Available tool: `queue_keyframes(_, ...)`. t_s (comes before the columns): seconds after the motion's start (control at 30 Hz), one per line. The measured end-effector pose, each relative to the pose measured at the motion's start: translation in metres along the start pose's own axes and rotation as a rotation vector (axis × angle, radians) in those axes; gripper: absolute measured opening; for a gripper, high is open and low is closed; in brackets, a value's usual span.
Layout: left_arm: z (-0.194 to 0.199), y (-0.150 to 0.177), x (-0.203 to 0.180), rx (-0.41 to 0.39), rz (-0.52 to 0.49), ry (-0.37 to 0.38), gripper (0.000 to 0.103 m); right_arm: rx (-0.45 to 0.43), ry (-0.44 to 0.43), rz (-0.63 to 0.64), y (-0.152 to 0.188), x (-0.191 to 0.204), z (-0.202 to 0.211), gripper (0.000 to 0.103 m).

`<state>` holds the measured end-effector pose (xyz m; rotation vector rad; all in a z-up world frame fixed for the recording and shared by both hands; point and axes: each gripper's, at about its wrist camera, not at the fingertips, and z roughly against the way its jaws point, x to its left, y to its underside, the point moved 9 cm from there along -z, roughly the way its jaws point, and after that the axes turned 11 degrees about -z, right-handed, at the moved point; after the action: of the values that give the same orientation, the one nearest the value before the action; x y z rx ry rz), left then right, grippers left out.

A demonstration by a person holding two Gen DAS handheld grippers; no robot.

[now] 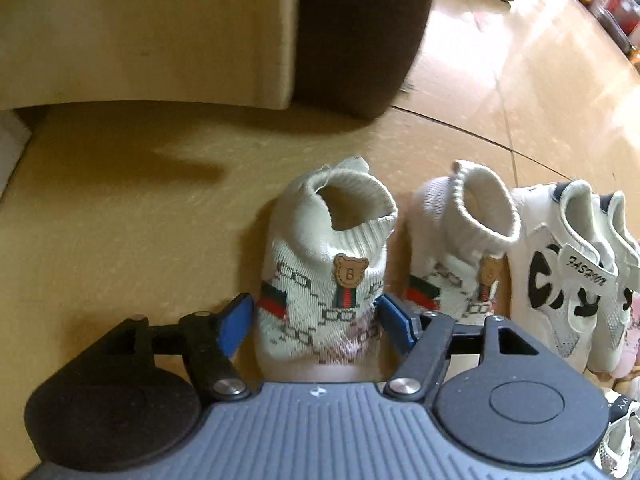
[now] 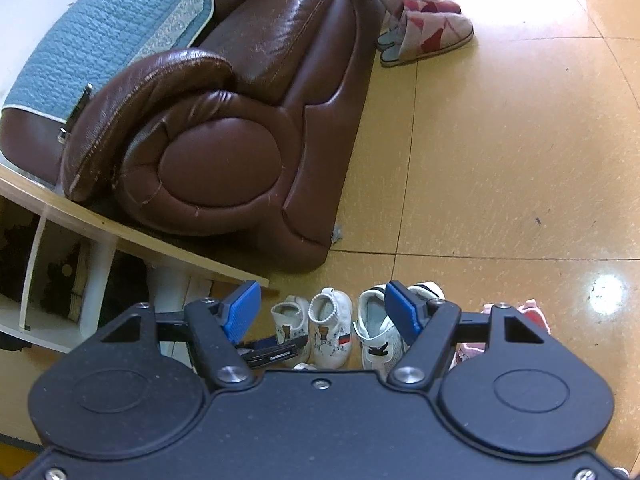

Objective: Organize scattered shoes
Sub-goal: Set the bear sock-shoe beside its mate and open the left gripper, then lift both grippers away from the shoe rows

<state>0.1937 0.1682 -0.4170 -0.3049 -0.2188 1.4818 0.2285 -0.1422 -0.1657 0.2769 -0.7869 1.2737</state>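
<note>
A cream knit shoe with a bear patch (image 1: 324,248) stands on the tan floor between the blue pads of my left gripper (image 1: 316,320). The jaws are open, and a thin gap shows at the left pad. Its twin (image 1: 460,248) stands just to the right, followed by a white strap shoe with black marks (image 1: 560,272) and a pink shoe (image 1: 632,332). From higher up, the right wrist view shows the same row: the knit pair (image 2: 330,328), the white strap shoe (image 2: 376,332) and the pink shoe (image 2: 532,316). My right gripper (image 2: 324,316) hangs open with nothing in it.
A brown leather sofa (image 2: 224,140) with a blue quilted cover stands behind the row. A white shelf unit with a wooden top (image 2: 80,264) is at the left. Patterned slippers (image 2: 428,32) lie by the sofa's far end. The tiled floor (image 2: 500,160) stretches to the right.
</note>
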Motion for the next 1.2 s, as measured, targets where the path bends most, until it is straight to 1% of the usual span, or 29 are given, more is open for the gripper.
queue_keyframes(0.1, -0.005, -0.001, 0.000, -0.004, 0.027, 0.013, 0.070, 0.007, 0.009, 0.009, 0.001, 0.000, -0.005, 0.071)
queue_keyframes(0.2, -0.008, -0.005, -0.003, -0.024, 0.029, 0.064, 0.069, 0.013, 0.016, 0.011, 0.001, -0.003, -0.007, 0.071)
queue_keyframes(0.23, -0.008, -0.009, -0.006, -0.027, 0.016, 0.070, 0.069, 0.014, 0.018, 0.007, 0.001, -0.004, -0.007, 0.071)
queue_keyframes(0.33, -0.010, -0.014, -0.013, -0.012, -0.029, 0.044, 0.069, 0.014, 0.022, 0.000, 0.000, -0.007, -0.007, 0.071)
queue_keyframes(0.4, -0.010, -0.016, -0.016, -0.027, -0.019, 0.070, 0.069, 0.012, 0.022, -0.001, -0.001, -0.008, -0.006, 0.071)
queue_keyframes(0.5, -0.012, -0.018, -0.030, -0.024, -0.071, 0.089, 0.068, 0.009, 0.020, 0.001, 0.000, -0.008, -0.004, 0.071)
queue_keyframes(0.63, -0.014, -0.020, -0.037, -0.027, -0.111, 0.064, 0.069, -0.005, 0.025, -0.007, -0.002, -0.011, 0.000, 0.071)
queue_keyframes(0.7, -0.010, -0.019, -0.036, -0.019, -0.117, 0.047, 0.074, -0.012, 0.031, -0.005, -0.004, -0.012, 0.001, 0.071)
queue_keyframes(0.73, -0.007, -0.019, -0.035, -0.017, -0.118, 0.036, 0.078, -0.016, 0.034, -0.007, -0.005, -0.014, 0.003, 0.071)
queue_keyframes(0.87, 0.017, -0.020, -0.031, -0.032, -0.109, -0.004, 0.081, -0.035, 0.041, -0.012, -0.010, -0.019, 0.009, 0.072)
queue_keyframes(0.97, 0.044, -0.023, -0.031, -0.044, -0.088, -0.040, 0.088, -0.064, 0.060, 0.009, -0.015, -0.020, 0.018, 0.078)
queue_keyframes(1.07, 0.067, -0.020, -0.039, -0.027, -0.091, -0.058, 0.090, -0.083, 0.094, 0.032, -0.017, -0.022, 0.025, 0.085)
queue_keyframes(1.1, 0.076, -0.019, -0.045, -0.020, -0.088, -0.055, 0.090, -0.078, 0.103, 0.038, -0.017, -0.023, 0.026, 0.089)
queue_keyframes(1.17, 0.100, -0.017, -0.058, -0.038, -0.061, -0.020, 0.090, -0.088, 0.117, 0.061, -0.014, -0.022, 0.030, 0.096)
queue_keyframes(1.2, 0.110, -0.016, -0.062, -0.048, -0.043, -0.003, 0.090, -0.098, 0.123, 0.073, -0.011, -0.022, 0.032, 0.103)
